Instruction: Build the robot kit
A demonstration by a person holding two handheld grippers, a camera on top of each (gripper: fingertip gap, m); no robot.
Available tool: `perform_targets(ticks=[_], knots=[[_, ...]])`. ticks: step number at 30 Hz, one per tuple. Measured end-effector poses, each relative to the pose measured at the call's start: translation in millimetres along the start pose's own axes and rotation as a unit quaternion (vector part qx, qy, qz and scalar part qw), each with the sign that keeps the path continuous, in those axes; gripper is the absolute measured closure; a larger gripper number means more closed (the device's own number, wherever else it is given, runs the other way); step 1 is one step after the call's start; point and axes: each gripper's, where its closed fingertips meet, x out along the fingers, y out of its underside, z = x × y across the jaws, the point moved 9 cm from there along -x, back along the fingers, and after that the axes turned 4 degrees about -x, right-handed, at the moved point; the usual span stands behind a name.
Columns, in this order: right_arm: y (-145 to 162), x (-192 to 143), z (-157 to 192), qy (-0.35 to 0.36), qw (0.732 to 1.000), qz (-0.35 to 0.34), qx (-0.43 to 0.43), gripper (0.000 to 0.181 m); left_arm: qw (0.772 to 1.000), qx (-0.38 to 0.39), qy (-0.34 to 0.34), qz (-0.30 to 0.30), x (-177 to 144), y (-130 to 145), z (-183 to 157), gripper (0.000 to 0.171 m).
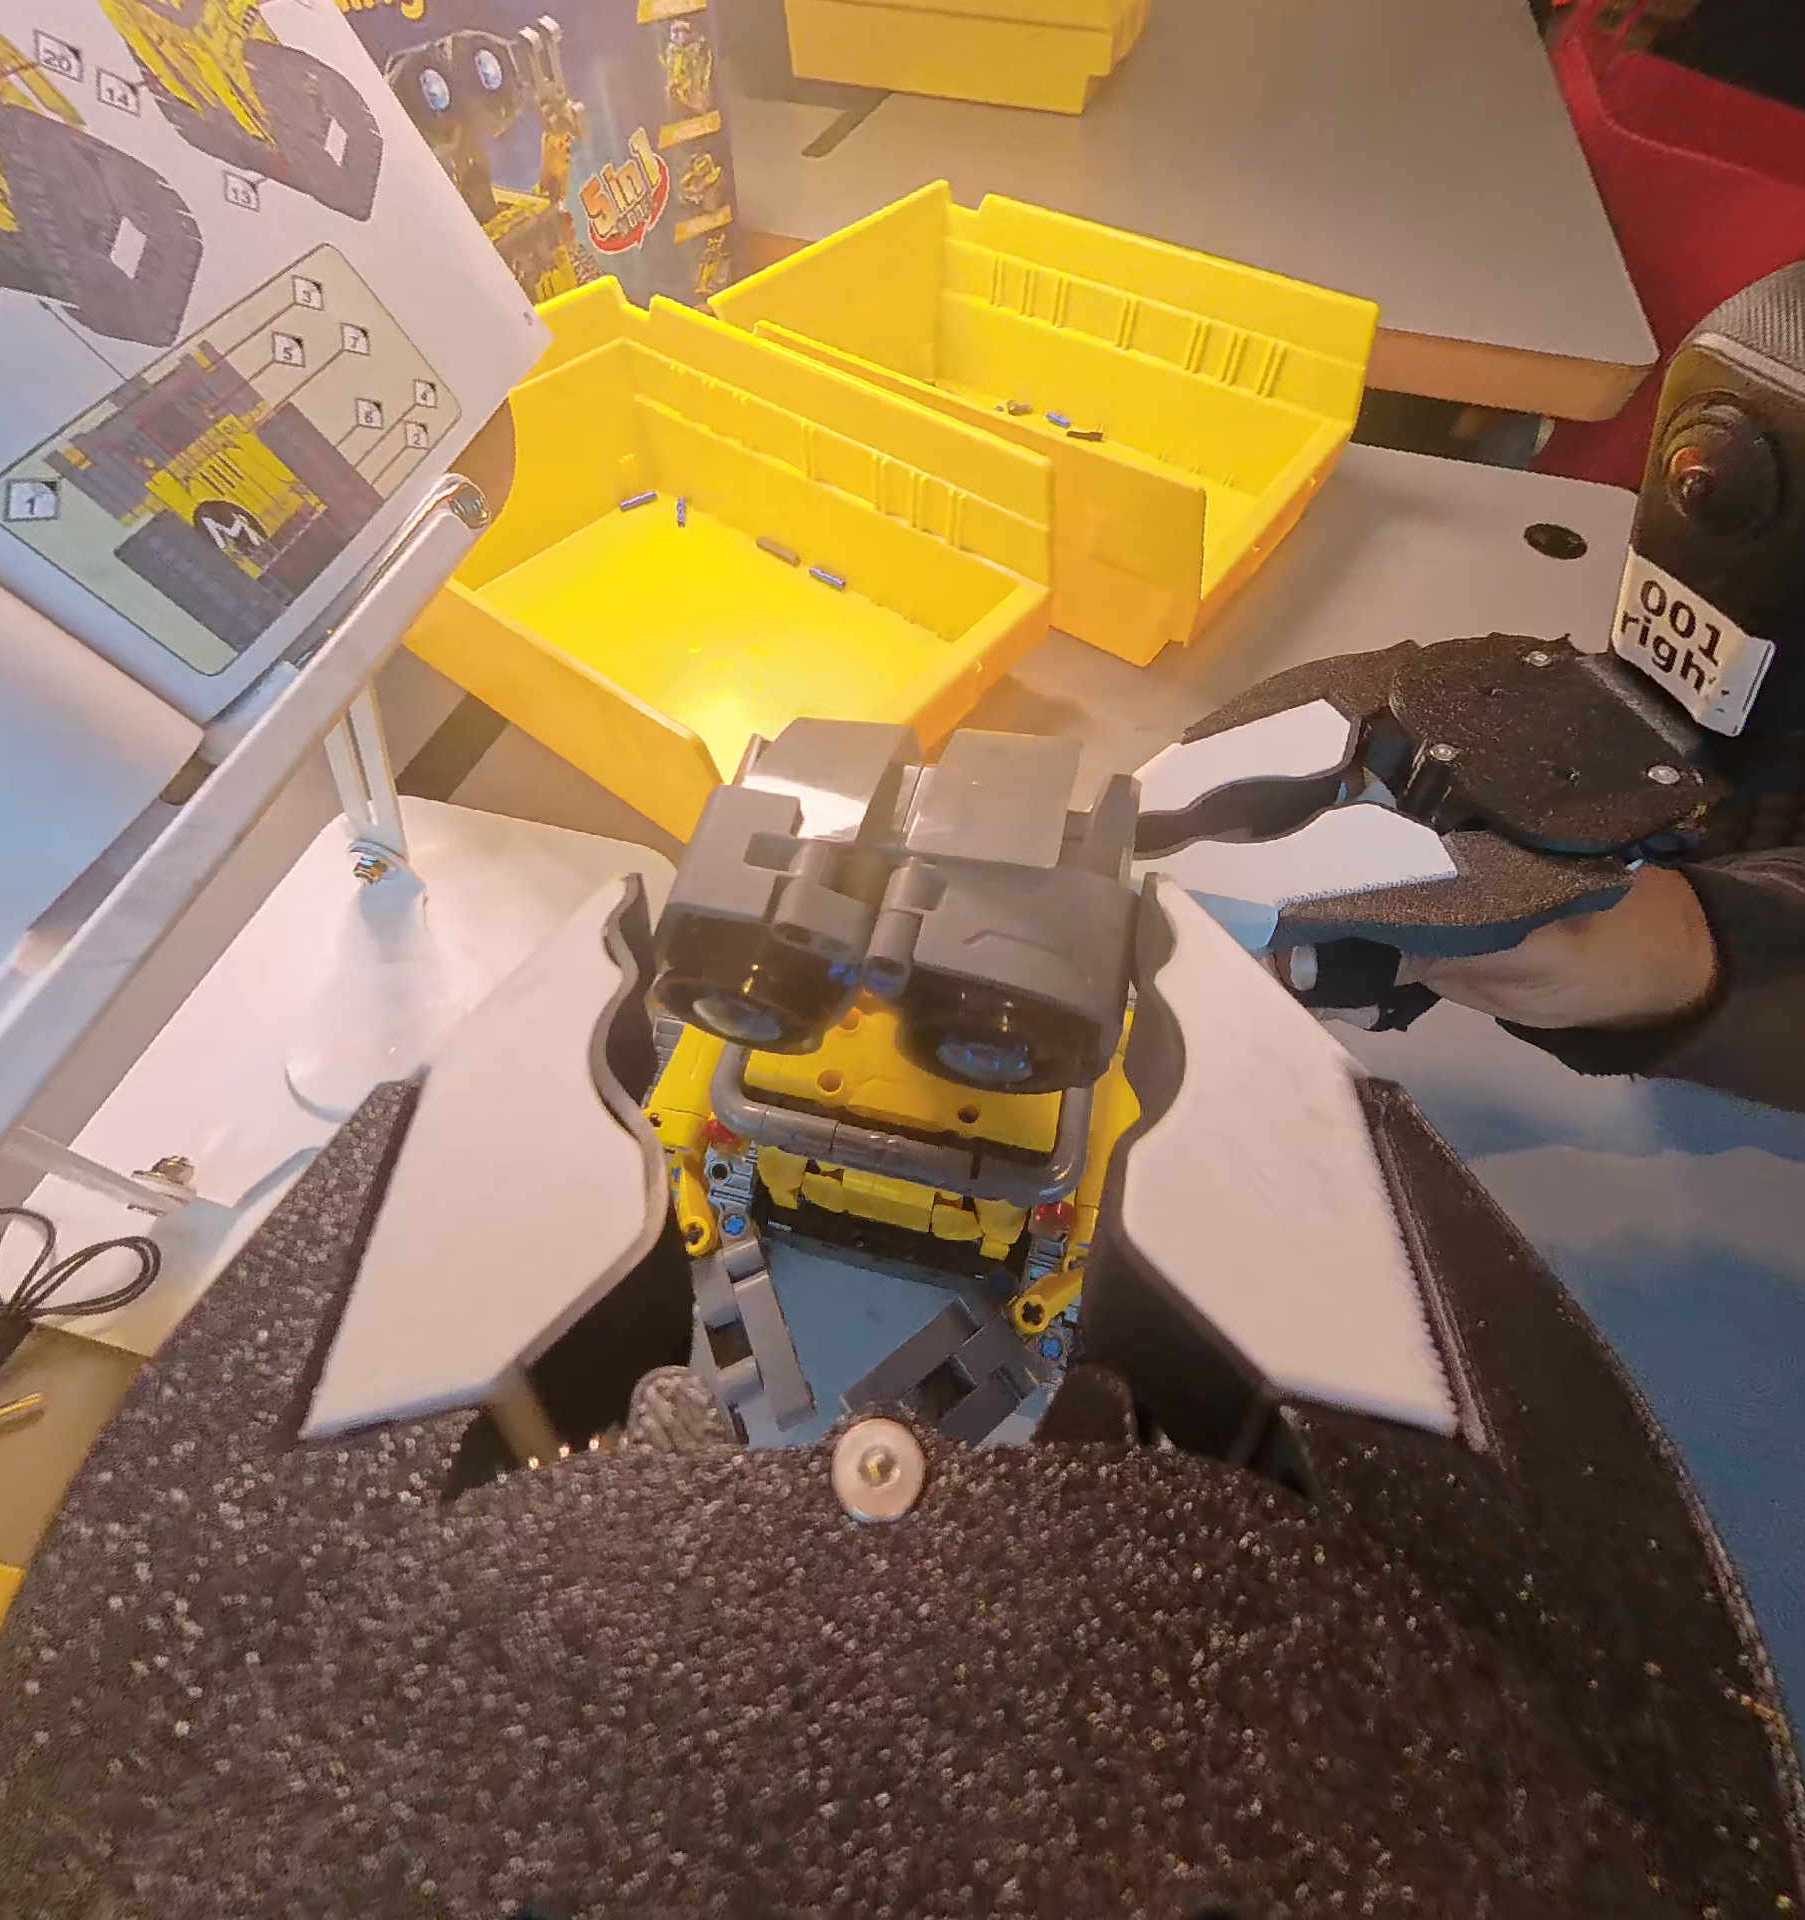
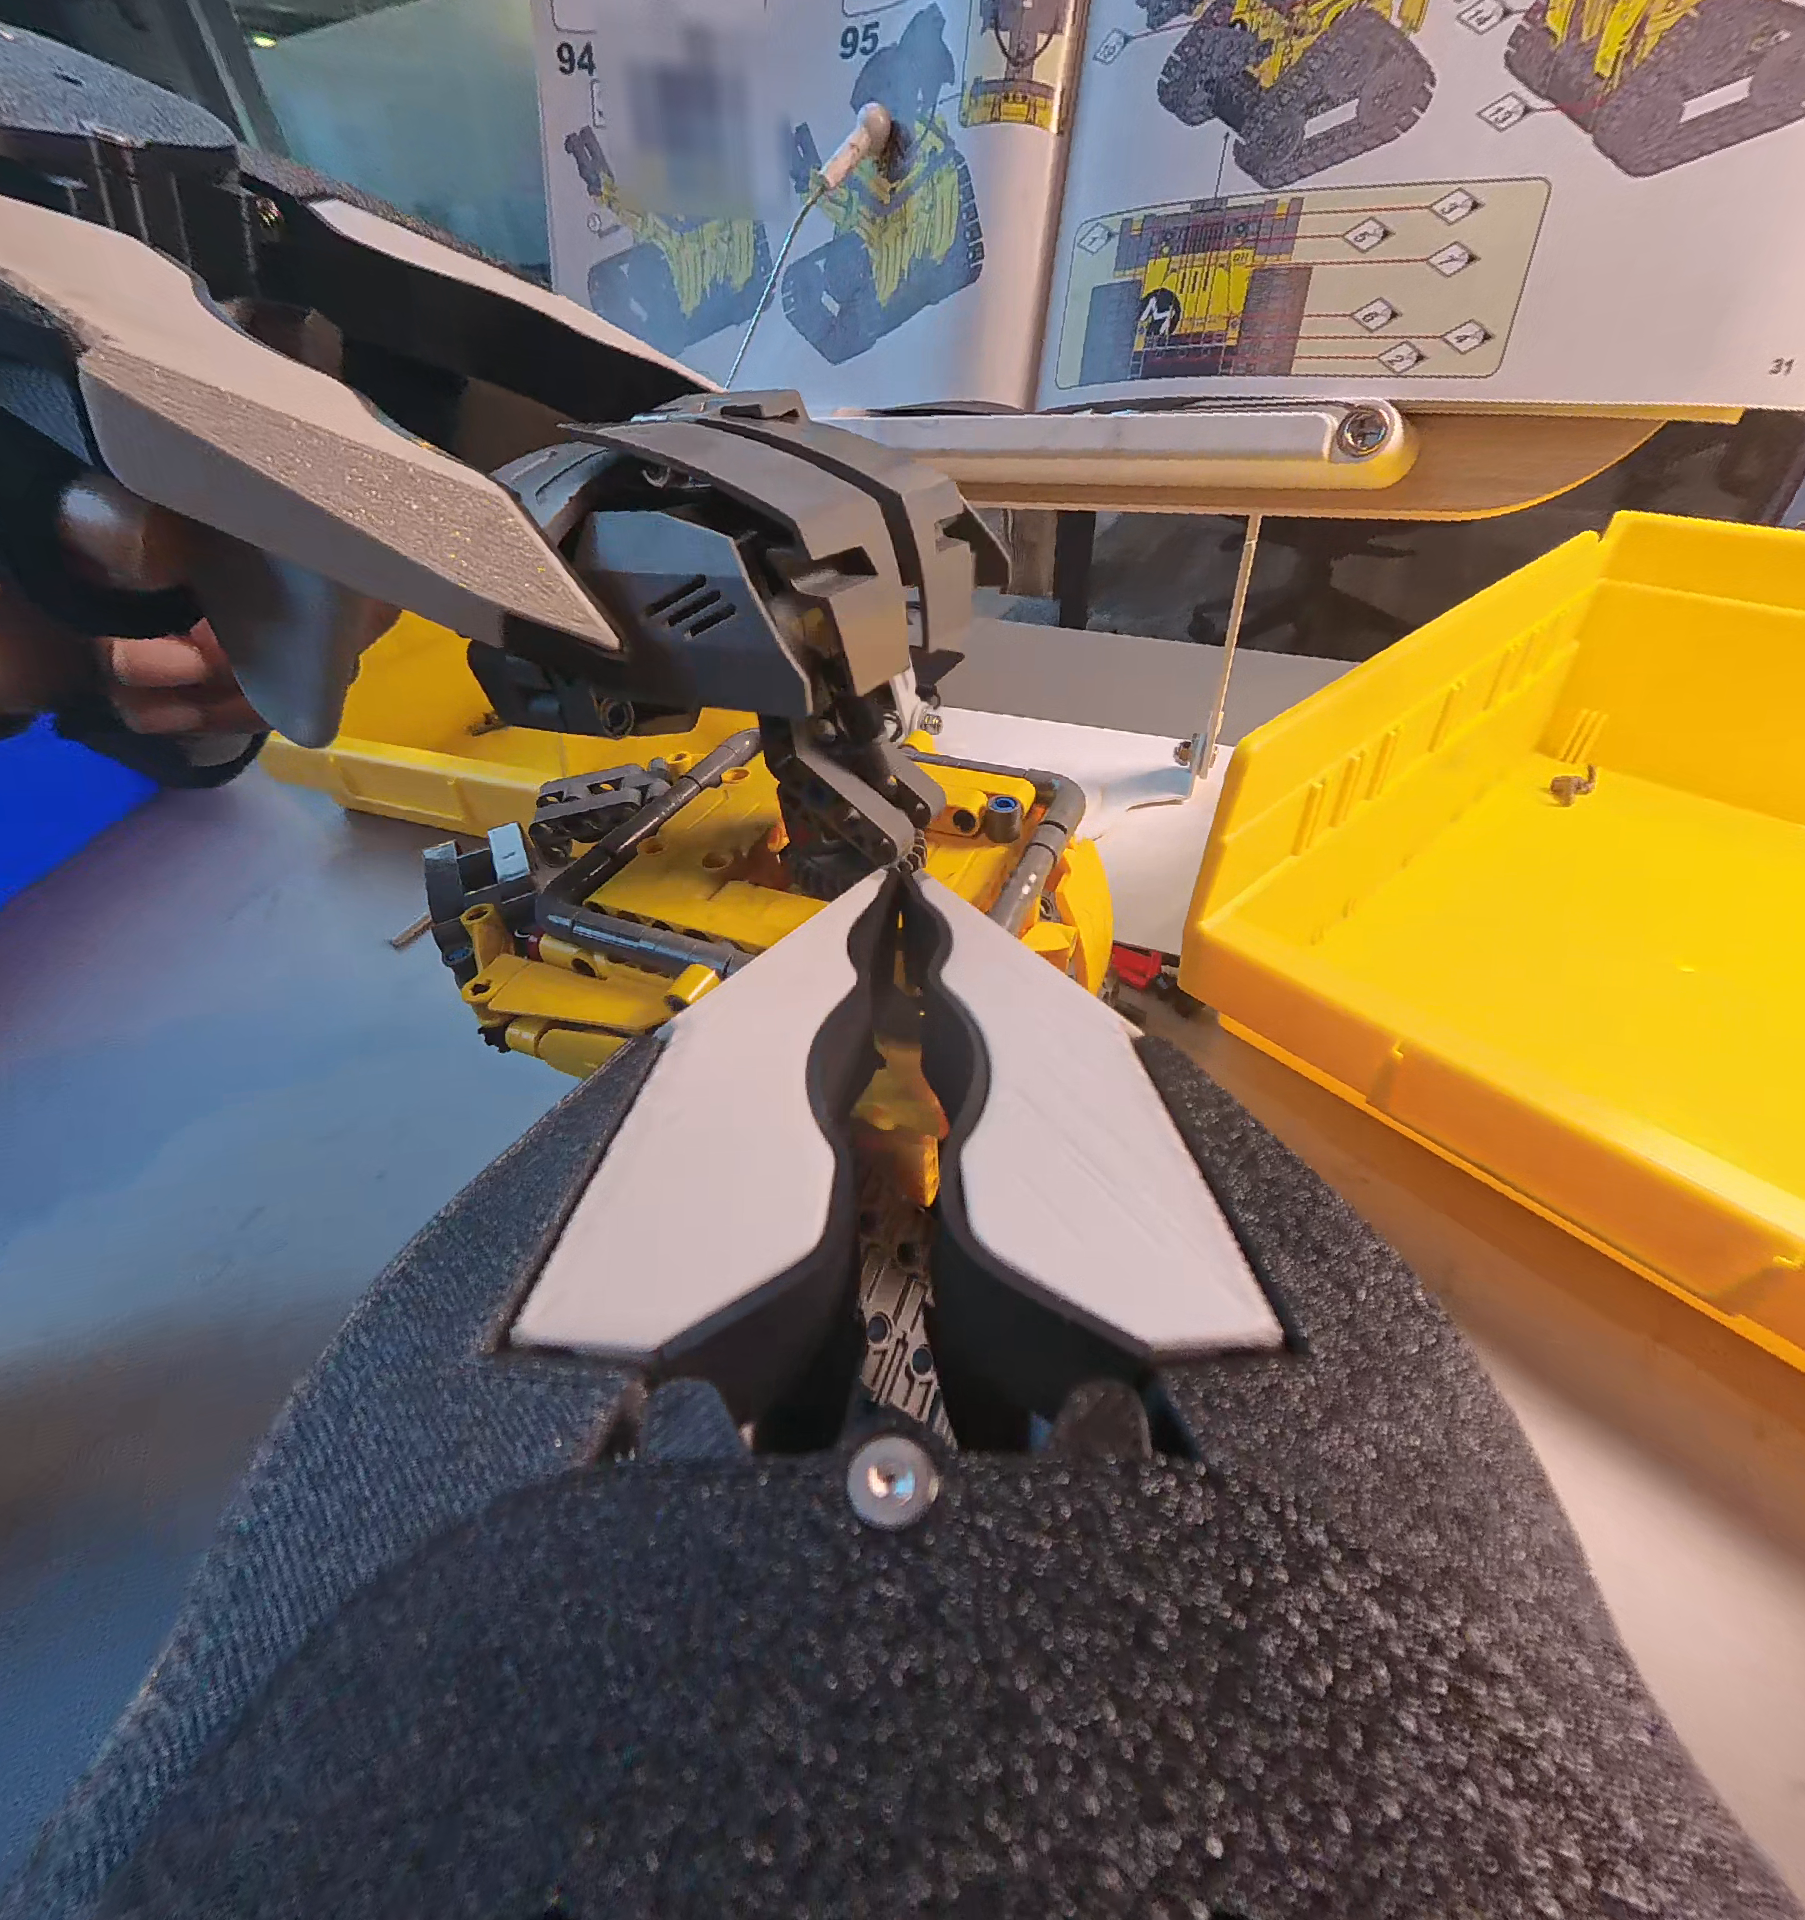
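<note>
Left wrist view shows the left gripper [image 1: 887, 935] clamped on either side of the grey binocular head [image 1: 882, 925] of a yellow brick-built robot model [image 1: 877, 1132], probably steadying it upright on the table [image 1: 1500, 540]. In the right wrist view, the right gripper [image 2: 896, 883] has its tips pinched together on the model's thin dark neck [image 2: 856, 800] just below the head. Yellow bins [image 1: 732, 613] and an instruction booklet [image 2: 1293, 208] on a stand sit just behind.
</note>
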Motion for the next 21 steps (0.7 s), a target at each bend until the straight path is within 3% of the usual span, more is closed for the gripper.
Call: perform_targets(ticks=[21], knots=[[-2,2,-5,0.0,1.0,-0.011,-0.01,0.181,0.999,0.048,-0.019,-0.011,8,-10,-10,0.08]])
